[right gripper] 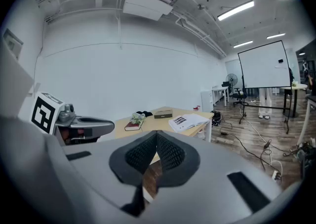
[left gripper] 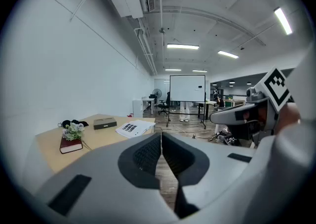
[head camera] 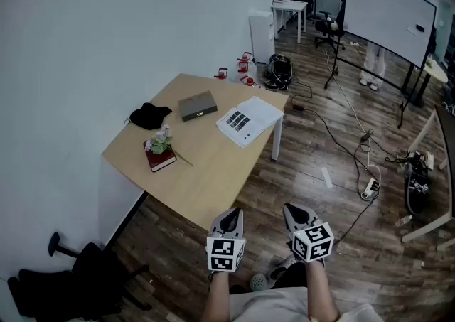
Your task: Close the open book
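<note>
Wooden table, open book near grey box, left tongs and right tongs together

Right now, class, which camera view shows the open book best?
The head view: it looks down on the open book, showing its spread pages and dark printed blocks. The left and right gripper views show it small, distant and nearly edge-on.

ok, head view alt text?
Open book lies untouched at the far right corner of the table; left hand-held gripper and right hand-held gripper hover shut short of its near edge. Red book, flowers, grey box, black cloth sit further left.
</note>
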Available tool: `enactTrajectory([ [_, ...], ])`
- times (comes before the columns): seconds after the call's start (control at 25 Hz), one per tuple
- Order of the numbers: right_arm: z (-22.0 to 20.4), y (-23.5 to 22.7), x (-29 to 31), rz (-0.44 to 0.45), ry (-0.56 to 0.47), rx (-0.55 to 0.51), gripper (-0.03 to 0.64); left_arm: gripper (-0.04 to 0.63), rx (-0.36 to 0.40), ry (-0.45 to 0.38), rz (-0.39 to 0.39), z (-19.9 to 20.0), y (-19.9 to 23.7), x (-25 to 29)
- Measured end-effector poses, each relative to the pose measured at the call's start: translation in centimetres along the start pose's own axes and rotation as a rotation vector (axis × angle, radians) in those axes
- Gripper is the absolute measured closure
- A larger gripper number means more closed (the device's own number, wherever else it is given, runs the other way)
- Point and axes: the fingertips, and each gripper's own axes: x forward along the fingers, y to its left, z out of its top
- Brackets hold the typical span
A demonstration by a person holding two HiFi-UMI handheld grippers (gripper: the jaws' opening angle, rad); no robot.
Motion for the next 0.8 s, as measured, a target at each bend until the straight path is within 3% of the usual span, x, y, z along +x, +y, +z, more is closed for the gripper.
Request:
enactTrajectory([
  [0.4,-0.5,0.7,-0.3,0.001,0.015,-0.072,0.612,0.571,-0.006,-0.026,-0.028,0.1,-0.8,-0.2],
  [0.6,0.5,0.8,-0.6,-0.005,-0.025,-0.073,0.611,0.569,-0.054,-0.022,-0.06,0.0,-0.9,-0.1],
  [0.76,0.5,0.7,-0.8,0.011,-0.029,-0.083,0.52,0.559,-0.061,-0.015,-0.071,0.0,-1.1,0.0],
  [0.8,0.5,0.6,-0.7,0.01,-0.026,-0.08,0.507,0.528,-0.061,-0.014,-0.067,0.0,-1.0,0.0],
])
